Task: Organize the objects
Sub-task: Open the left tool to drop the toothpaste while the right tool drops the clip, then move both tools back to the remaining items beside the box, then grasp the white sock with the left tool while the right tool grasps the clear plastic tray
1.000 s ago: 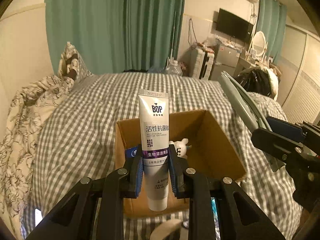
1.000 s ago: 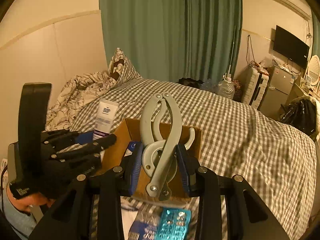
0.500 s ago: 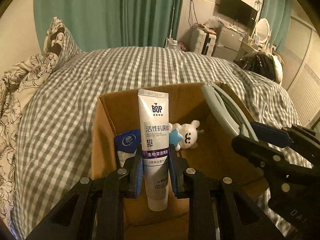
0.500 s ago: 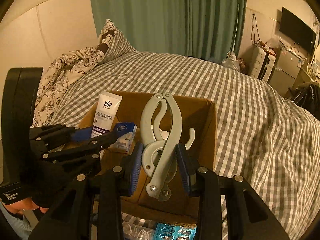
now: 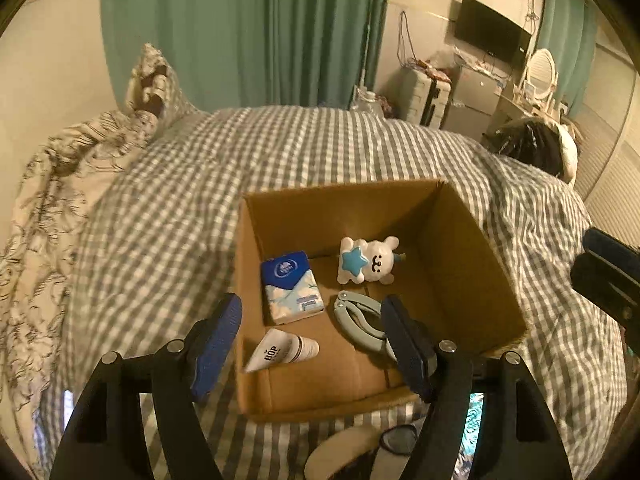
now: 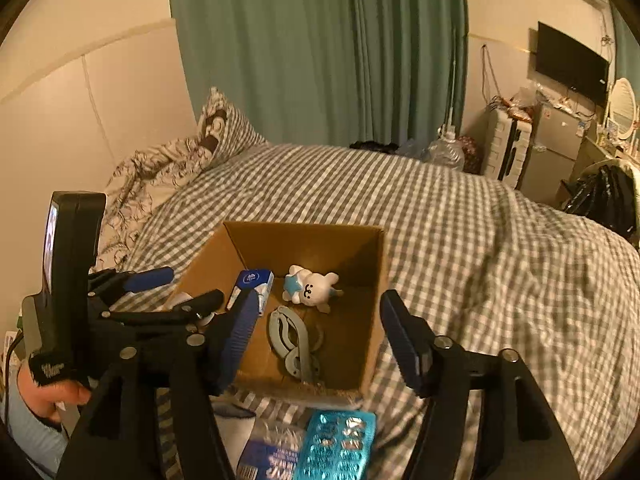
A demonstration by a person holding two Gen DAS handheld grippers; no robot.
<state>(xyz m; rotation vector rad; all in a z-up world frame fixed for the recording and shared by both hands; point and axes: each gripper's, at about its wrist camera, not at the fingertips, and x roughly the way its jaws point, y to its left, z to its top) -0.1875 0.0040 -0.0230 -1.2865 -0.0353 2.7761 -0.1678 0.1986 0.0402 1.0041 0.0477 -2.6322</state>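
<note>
Two hand-held grippers over a bed with a grey-and-white checked cover; floral duvet bunched at 9 o'clock, green curtains at 12, wall TV and a round mirror at 1–2 o'clock.

Open brown cardboard box sits on the cover, centre frame in both views. Four items on its floor:
- blue-and-white tissue pack, lying flat at the box's 9 o'clock
- white plush bear toy with a blue star, at 12 o'clock, near the far wall
- white toothpaste tube, lying on its side at 7 o'clock, just below the tissue pack
- grey-green folding plastic hanger, flat at 5 o'clock, below the toy, partly hidden by a finger

Left hand-held gripper: jaws have just been opening, now spread wide, nothing between the pads; tube lies loose in the box beneath.

Right hand-held gripper: jaws have just been opening too, wide apart, pads clear of the hanger, which rests on the box floor.

On the cover at 6 o'clock, outside the box: teal foil blister pack beside a blue printed packet.
</note>
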